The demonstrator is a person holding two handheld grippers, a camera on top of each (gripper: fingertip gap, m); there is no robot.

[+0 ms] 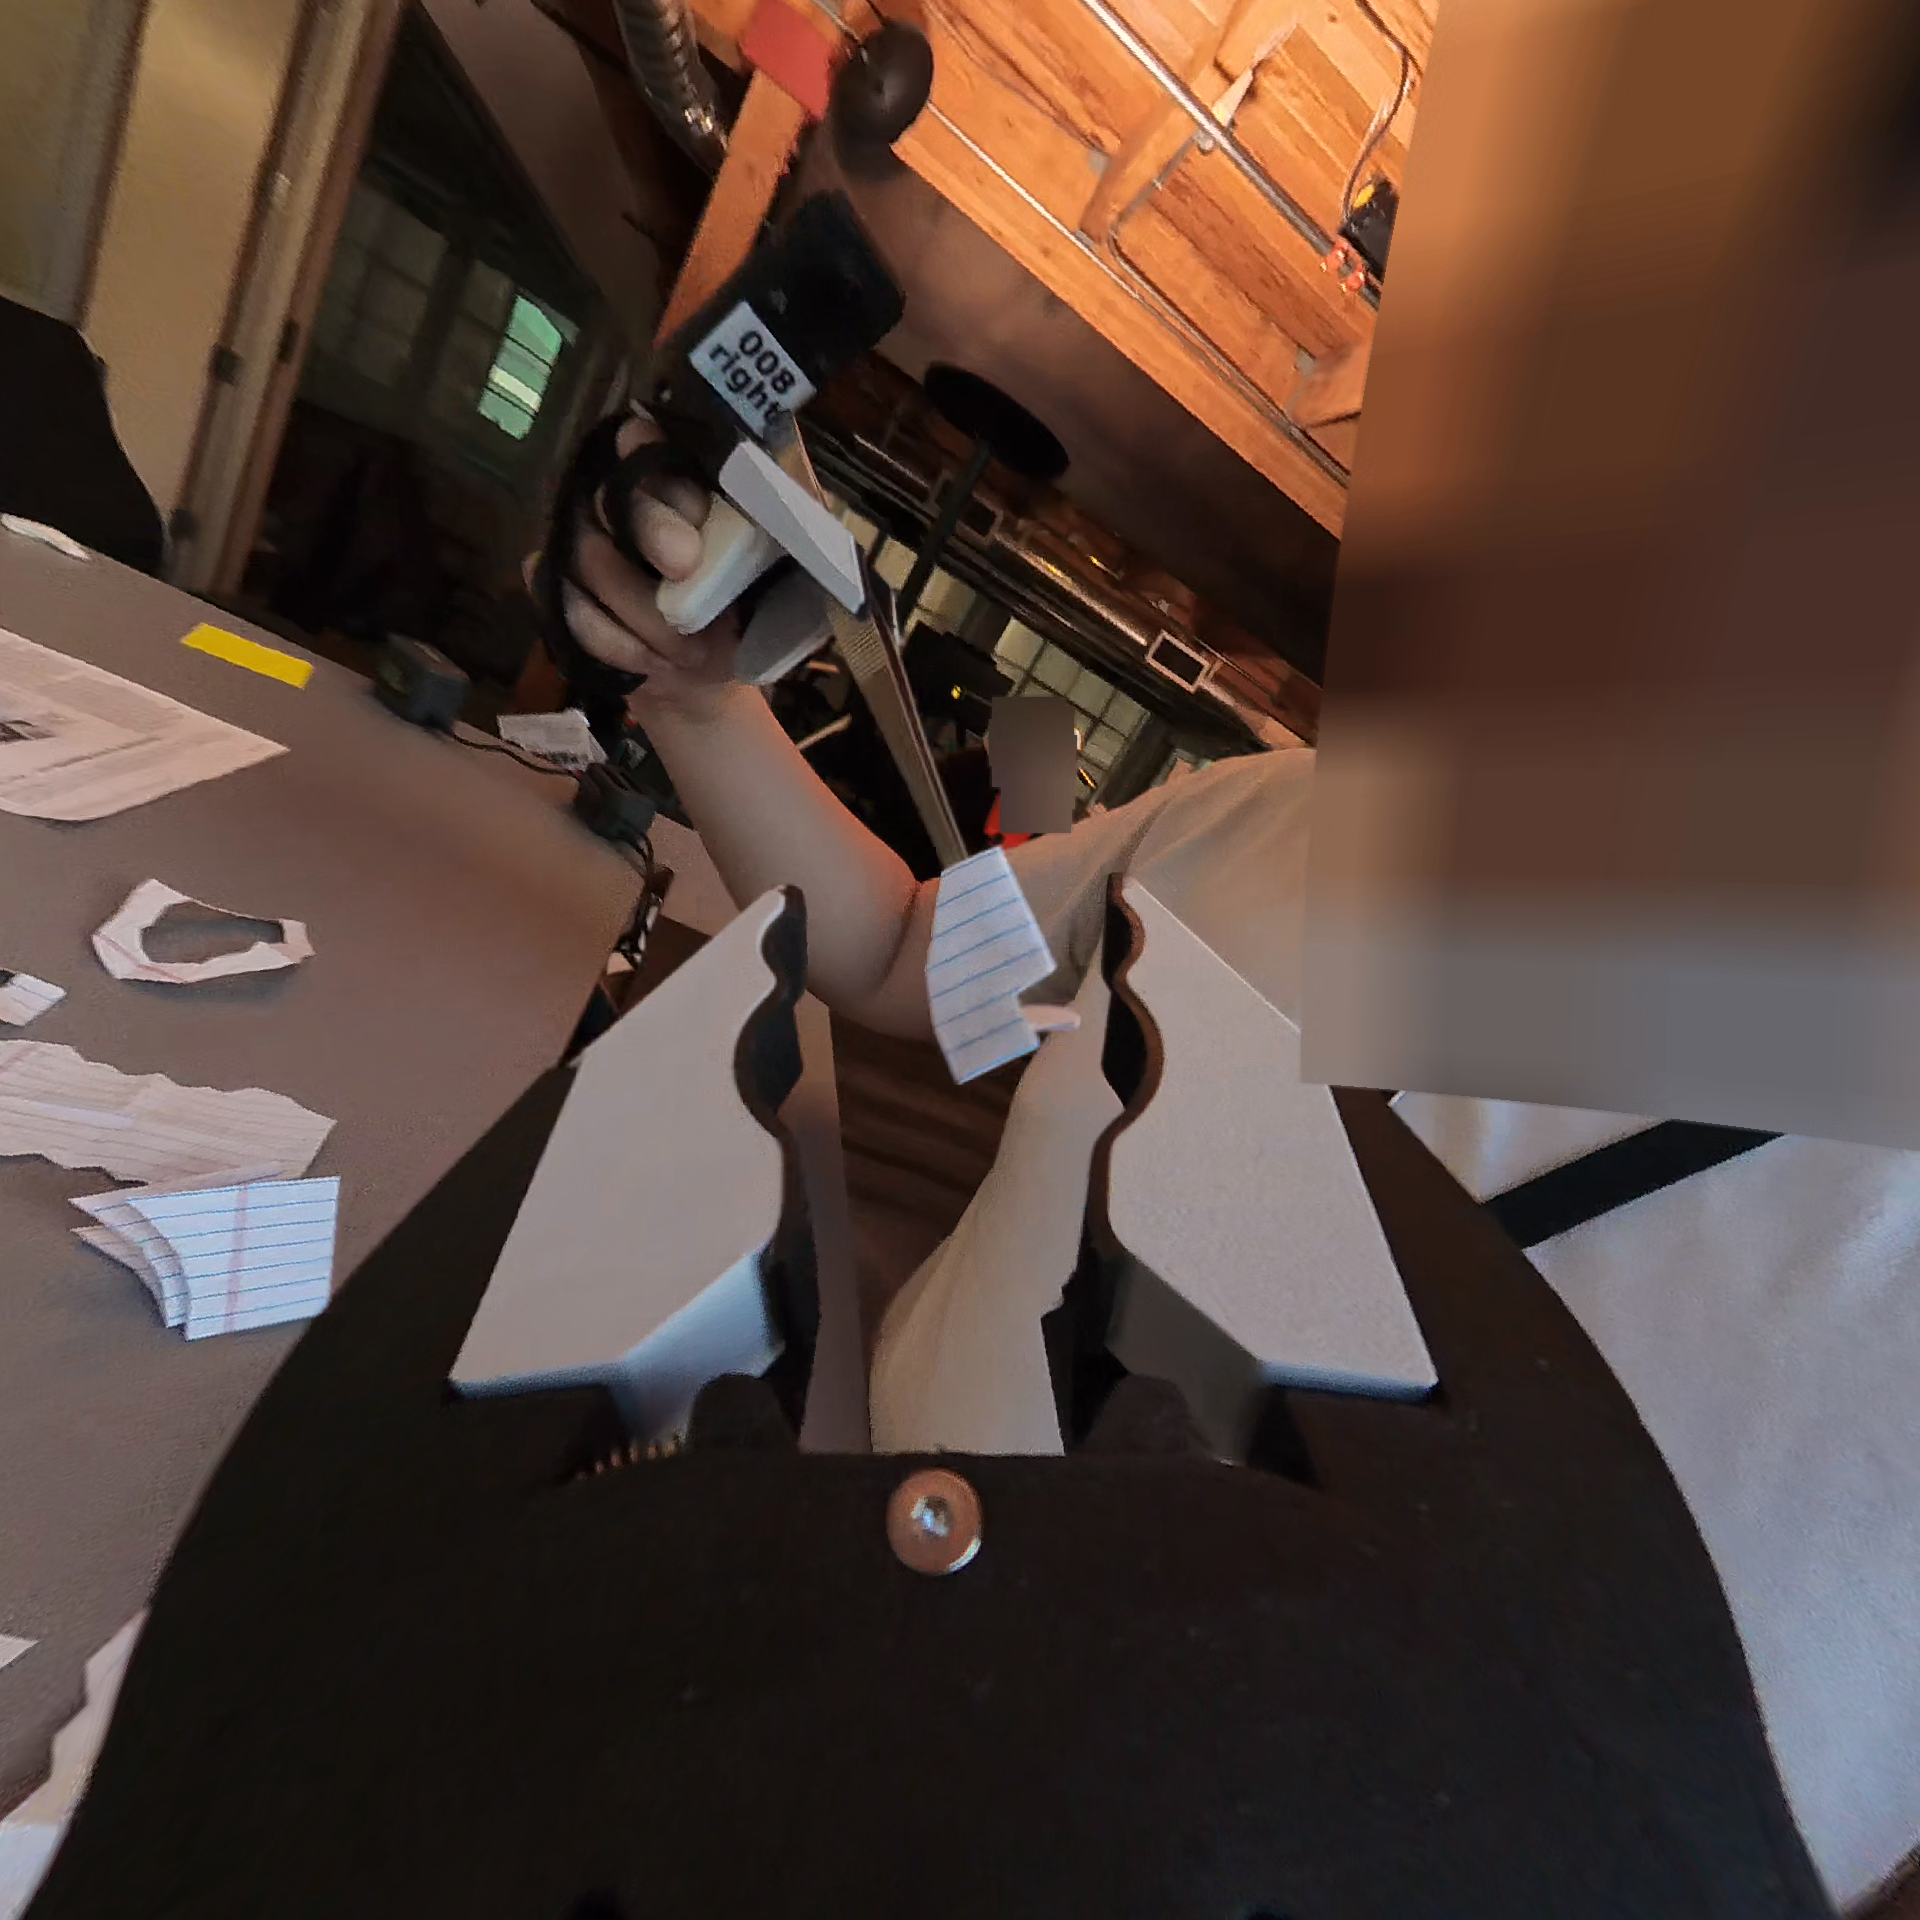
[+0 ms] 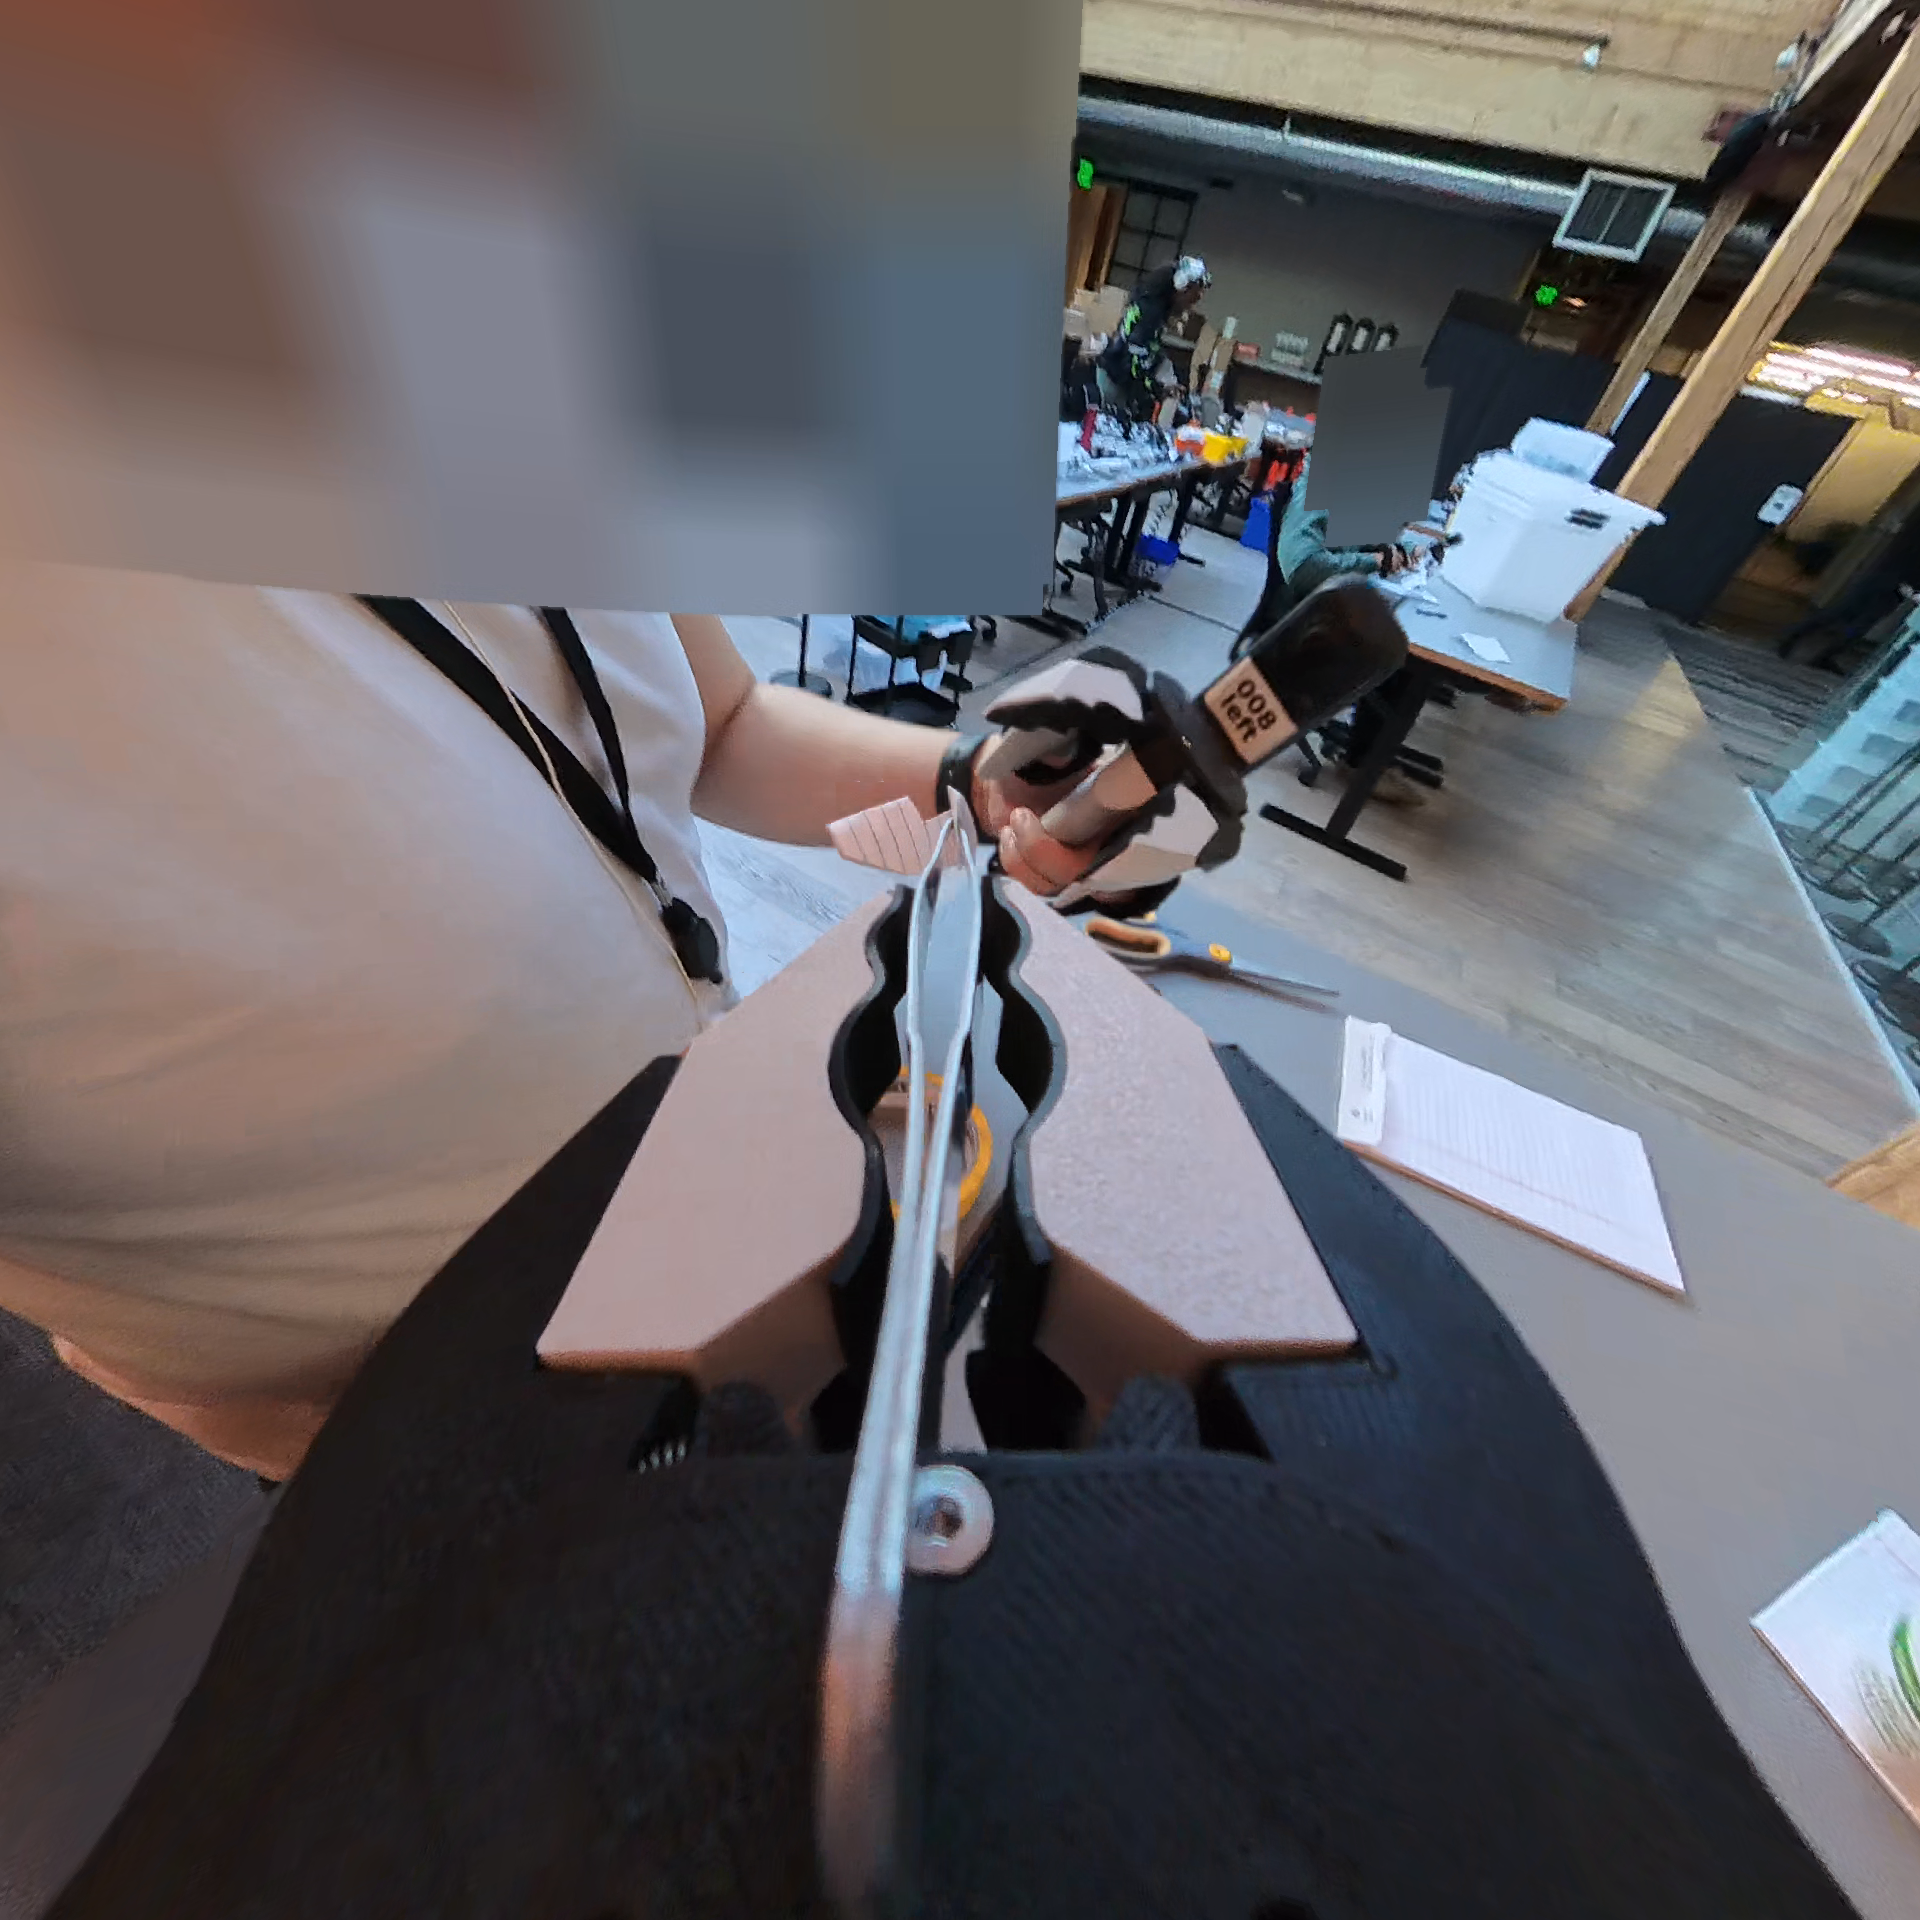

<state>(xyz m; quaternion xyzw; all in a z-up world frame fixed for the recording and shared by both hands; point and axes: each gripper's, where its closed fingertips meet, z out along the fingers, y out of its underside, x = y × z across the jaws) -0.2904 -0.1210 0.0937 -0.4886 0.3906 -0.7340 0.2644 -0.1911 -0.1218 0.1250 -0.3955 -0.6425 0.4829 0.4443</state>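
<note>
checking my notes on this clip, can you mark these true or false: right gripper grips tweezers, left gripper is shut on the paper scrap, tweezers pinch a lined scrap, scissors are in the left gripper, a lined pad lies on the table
1. The right gripper grips tweezers. True.
2. The left gripper is shut on the scrap. False: its fingers stand apart, and the scrap hangs between them off the tweezer tips.
3. The tweezers pinch a lined scrap. True.
4. The scissors are in the left gripper. False: they lie on the table.
5. A lined pad lies on the table. True.
</note>
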